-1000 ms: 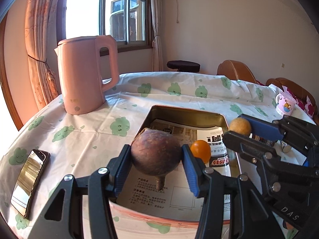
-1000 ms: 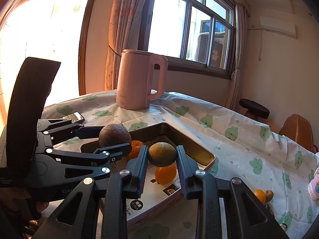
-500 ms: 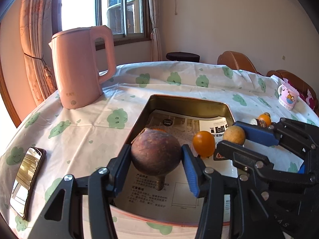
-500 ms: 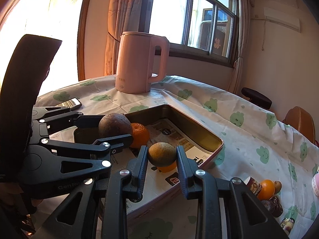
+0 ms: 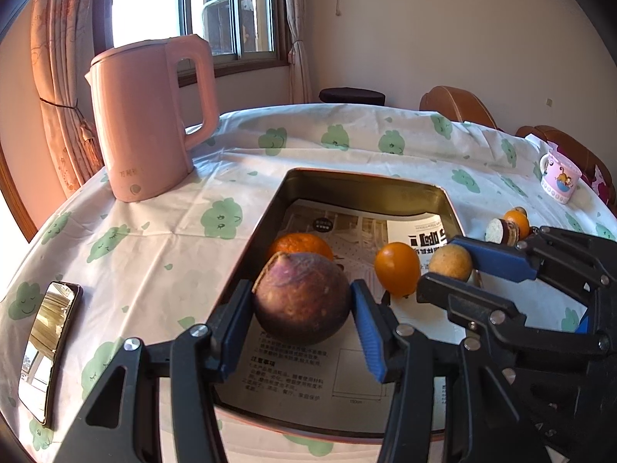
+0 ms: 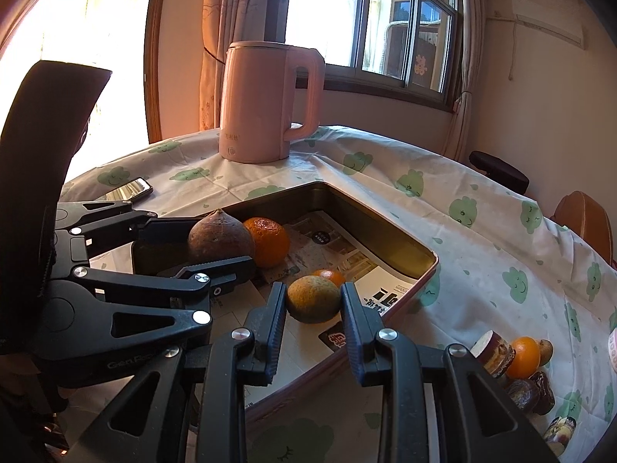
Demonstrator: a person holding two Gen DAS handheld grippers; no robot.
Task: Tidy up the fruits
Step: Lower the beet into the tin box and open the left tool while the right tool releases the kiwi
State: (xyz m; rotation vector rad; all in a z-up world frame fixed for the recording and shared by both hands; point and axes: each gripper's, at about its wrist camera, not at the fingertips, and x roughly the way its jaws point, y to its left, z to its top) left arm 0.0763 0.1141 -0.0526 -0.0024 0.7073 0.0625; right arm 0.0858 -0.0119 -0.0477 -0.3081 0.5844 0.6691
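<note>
My left gripper (image 5: 302,318) is shut on a round purple-brown fruit (image 5: 302,299), held low inside the metal tray (image 5: 362,177). It also shows in the right wrist view (image 6: 219,237). My right gripper (image 6: 313,308) is shut on a small yellow-green fruit (image 6: 313,299), low over the tray's paper lining; the same fruit shows in the left wrist view (image 5: 450,262). A large orange (image 5: 300,245) and a small orange fruit (image 5: 397,268) lie in the tray.
A pink kettle (image 5: 148,119) stands far left of the tray. A phone (image 5: 48,351) lies near the table's left edge. An orange and several small items (image 6: 516,362) sit right of the tray. A pink cup (image 5: 559,177) stands far right. Chairs stand behind.
Both grippers have moved down and forward into the tray with their fruits. The purple-brown fruit has tipped so its stem end points up. The large orange has come into view.
</note>
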